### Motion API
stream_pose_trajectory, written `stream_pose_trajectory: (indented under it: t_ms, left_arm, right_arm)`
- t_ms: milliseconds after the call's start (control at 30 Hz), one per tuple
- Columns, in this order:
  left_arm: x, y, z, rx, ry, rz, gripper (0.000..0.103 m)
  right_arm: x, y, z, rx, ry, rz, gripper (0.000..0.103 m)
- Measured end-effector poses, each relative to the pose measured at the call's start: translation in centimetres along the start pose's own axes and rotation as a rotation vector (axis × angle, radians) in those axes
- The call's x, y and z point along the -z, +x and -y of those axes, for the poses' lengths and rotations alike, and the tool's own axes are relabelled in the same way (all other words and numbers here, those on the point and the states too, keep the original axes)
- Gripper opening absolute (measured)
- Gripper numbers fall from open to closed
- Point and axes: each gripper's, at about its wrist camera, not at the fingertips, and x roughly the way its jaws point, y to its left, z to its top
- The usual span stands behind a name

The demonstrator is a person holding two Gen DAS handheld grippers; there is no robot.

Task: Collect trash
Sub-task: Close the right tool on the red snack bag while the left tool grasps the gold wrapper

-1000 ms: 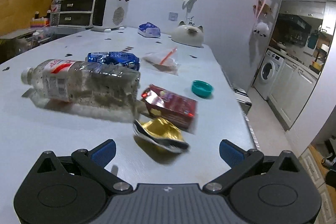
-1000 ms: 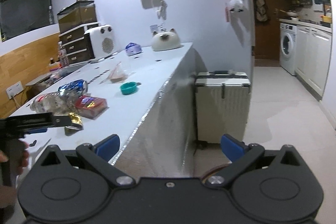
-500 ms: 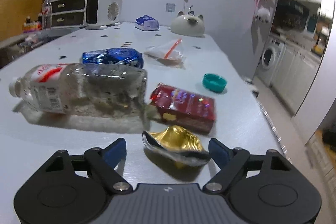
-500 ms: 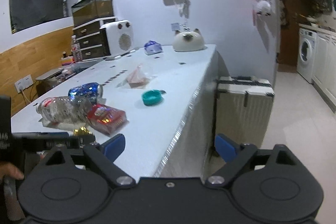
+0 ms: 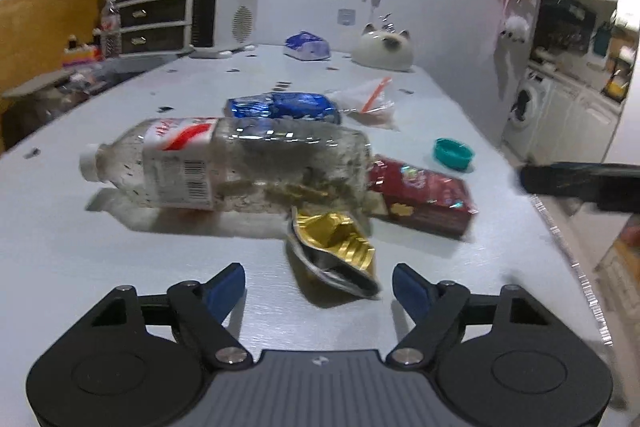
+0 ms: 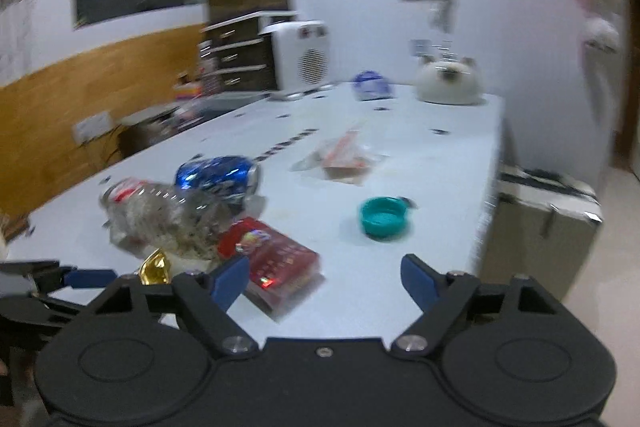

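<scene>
Closing in, left gripper [image 5: 318, 285] spread around gold wrapper [image 5: 334, 253], not gripping; right gripper [image 6: 320, 277] spread, empty; bottle [image 5: 224, 163], can [image 5: 282, 107], red pack [image 5: 420, 197], cap [image 5: 453, 154] all uncollected.

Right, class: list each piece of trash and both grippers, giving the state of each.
Clear plastic bottle: lying on its side, capped.
Gold foil wrapper: crumpled, ahead of the left gripper.
Red carton: lying flat.
Blue can: crushed.
Left gripper: open.
Right gripper: open.

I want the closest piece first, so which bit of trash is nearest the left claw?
The crumpled gold foil wrapper, lying just ahead of the open left claw.
</scene>
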Motion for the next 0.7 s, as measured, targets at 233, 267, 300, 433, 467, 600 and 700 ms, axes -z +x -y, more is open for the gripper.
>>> stream_pose_trajectory:
  t_ms: [233, 267, 300, 433, 467, 600, 700]
  left_arm:
    - [-0.5, 0.9, 0.4, -0.031, -0.14, 0.032, 0.067]
    - [-0.6, 1.1, 0.3, -0.035, -0.162, 0.033, 0.066]
    - [-0.8, 1.2, 0.3, -0.033, -0.181, 0.035, 0.066]
    - [-0.9, 1.2, 0.5, -0.036, -0.193, 0.038, 0.066]
    - [-0.8, 1.2, 0.5, -0.04, -0.192, 0.039, 0.066]
    - [-0.8, 0.9, 0.1, -0.072, -0.204, 0.048, 0.066]
    - [-0.7, 0.8, -0.4, -0.107, -0.217, 0.056, 0.066]
  right_arm:
    - [-1.8, 5.1, -0.3, -0.157, 0.007, -0.045, 0.071]
    - [-2.0, 5.8, -0.3, -0.175, 0.021, -0.048, 0.071]
    - [-2.2, 6.5, -0.2, -0.185, 0.034, -0.048, 0.071]
    - [-2.0, 8.9, 0.7, -0.258, 0.108, -0.095, 0.072]
    - [-1.8, 9.0, 1.0, -0.284, 0.129, -0.109, 0.071]
    - [-0.5, 7.3, 1.2, -0.371, 0.129, -0.124, 0.071]
    - [0.4, 5.7, 0.6, -0.395, 0.094, -0.14, 0.07]
